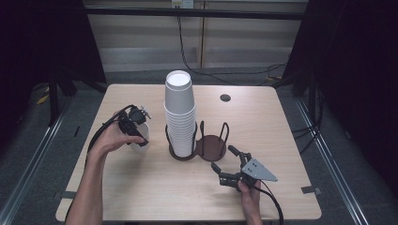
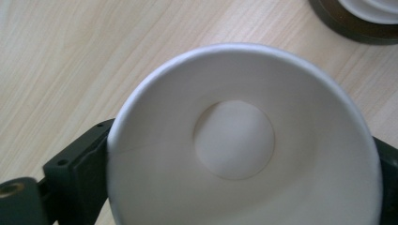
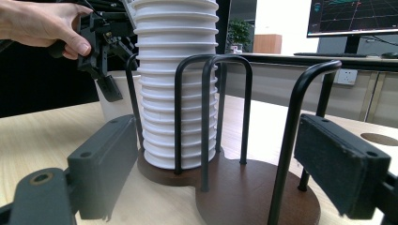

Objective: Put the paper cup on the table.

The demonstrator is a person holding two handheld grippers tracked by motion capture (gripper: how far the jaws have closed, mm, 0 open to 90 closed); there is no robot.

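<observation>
So from where I'm standing, the left claw (image 1: 137,132) is closed on a single white paper cup (image 1: 141,137), jaws pinching opposite sides of its wall near the rim. That cup sits at about 9 o'clock from the dark wooden two-slot cup holder with black wire hoops (image 1: 210,145), well apart from it, low over the light wood bench (image 1: 141,187); can't tell if it's actually touching down. In the left gripper view you look straight into the cup (image 2: 234,140), and its rim bulges a bit oval between the jaws.

The holder's left slot carries a tall stack of white paper cups (image 1: 179,117); the slot at 3 o'clock of it is empty.

The right claw (image 1: 230,164) is wide open, holding nothing, hovering at roughly 5 o'clock from the holder and pointed at it. Its own view looks between the pads at the hoops (image 3: 211,112) and the stack (image 3: 176,84).

Handling-wise, my guess: that cup weighs nothing and the wall is thin and squashy, so it'll crush if squeezed hard. The rolled rim is the stiffest bit, so grabbing just under it seems smartest. Smooth paper could slip with a loose pinch.
</observation>
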